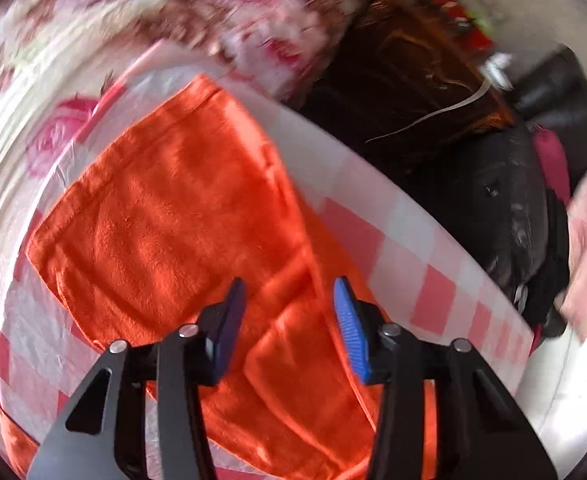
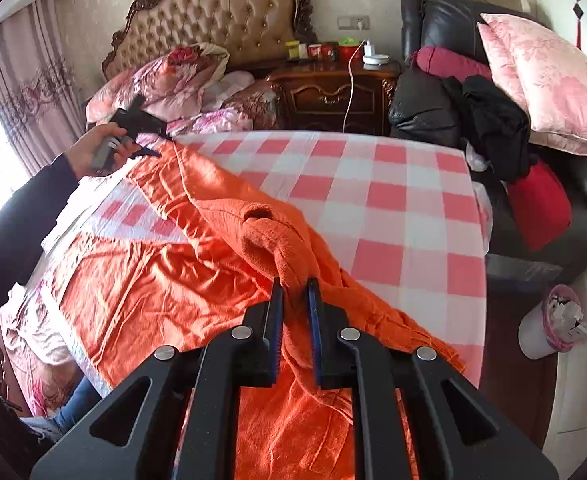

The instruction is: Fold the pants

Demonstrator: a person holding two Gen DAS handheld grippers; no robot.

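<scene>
Orange pants (image 2: pixel 153 276) lie spread on a table with a pink-and-white checked cloth (image 2: pixel 373 200). My right gripper (image 2: pixel 295 284) is shut on a bunched fold of the pants and holds it up off the table. My left gripper (image 1: pixel 289 292) is open and empty, hovering just above the pants (image 1: pixel 165 216). It also shows in the right wrist view (image 2: pixel 153 152), held in a hand at the far left end of the pants, near their edge. The left wrist view is blurred.
A bed with floral bedding (image 2: pixel 181 76) stands behind the table. A wooden nightstand (image 2: pixel 333 92) is at the back. A black leather chair (image 2: pixel 473 80) piled with clothes and pink pillows is to the right. A white bin (image 2: pixel 549 324) stands on the floor.
</scene>
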